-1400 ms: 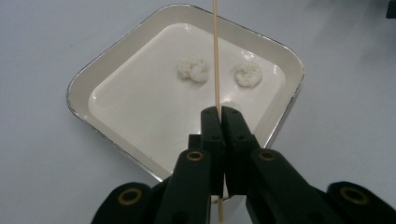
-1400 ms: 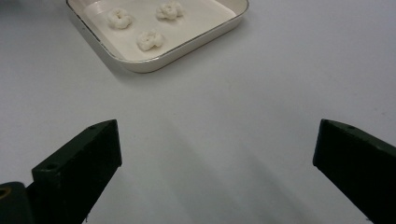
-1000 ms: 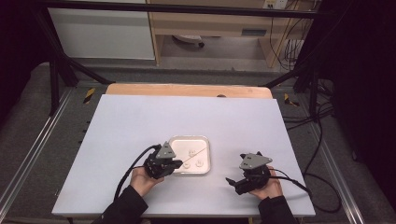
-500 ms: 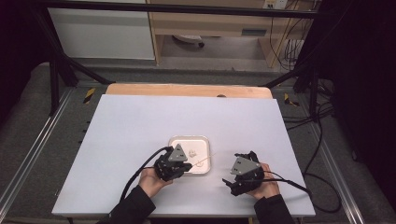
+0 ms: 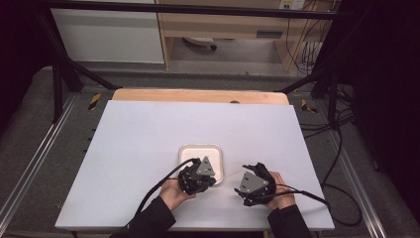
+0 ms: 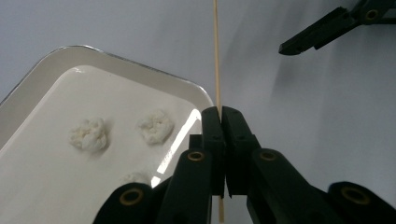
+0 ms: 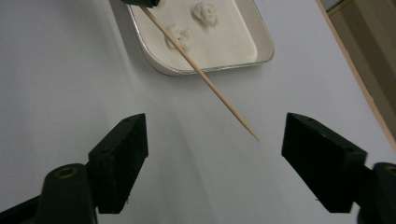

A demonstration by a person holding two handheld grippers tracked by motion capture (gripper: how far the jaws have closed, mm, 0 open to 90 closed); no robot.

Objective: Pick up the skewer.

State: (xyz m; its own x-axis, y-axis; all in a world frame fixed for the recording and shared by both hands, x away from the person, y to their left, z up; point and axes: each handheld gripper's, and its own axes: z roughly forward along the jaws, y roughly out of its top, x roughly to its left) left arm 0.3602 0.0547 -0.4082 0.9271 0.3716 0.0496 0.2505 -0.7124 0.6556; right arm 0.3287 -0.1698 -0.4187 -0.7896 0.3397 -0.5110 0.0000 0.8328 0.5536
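A thin wooden skewer (image 6: pixel 216 56) is clamped between the jaws of my left gripper (image 6: pixel 220 112), which is shut on it. The stick slants out over the table from the tray's near right corner (image 5: pixel 217 171). The white tray (image 6: pixel 140 72) holds small white dough lumps (image 6: pixel 88 134). My right gripper (image 7: pixel 215 126) faces the tray (image 7: pixel 264 44) with its jaws apart; they have just been closing. The skewer's tip (image 7: pixel 252 135) points into the gap between them and touches neither pad. In the high view the left gripper (image 5: pixel 213 177) and the right gripper (image 5: pixel 246 179) sit close together.
The pale tabletop (image 5: pixel 148 139) stretches wide to the left of and behind the tray (image 5: pixel 198 151). A wooden strip (image 5: pixel 198 95) runs along its far edge. Black cables (image 5: pixel 153 191) trail from both grippers toward the near edge.
My left gripper has carried the skewer rightward along the tray's near edge toward the right gripper. The right hand has shifted slightly left, and its jaws have narrowed.
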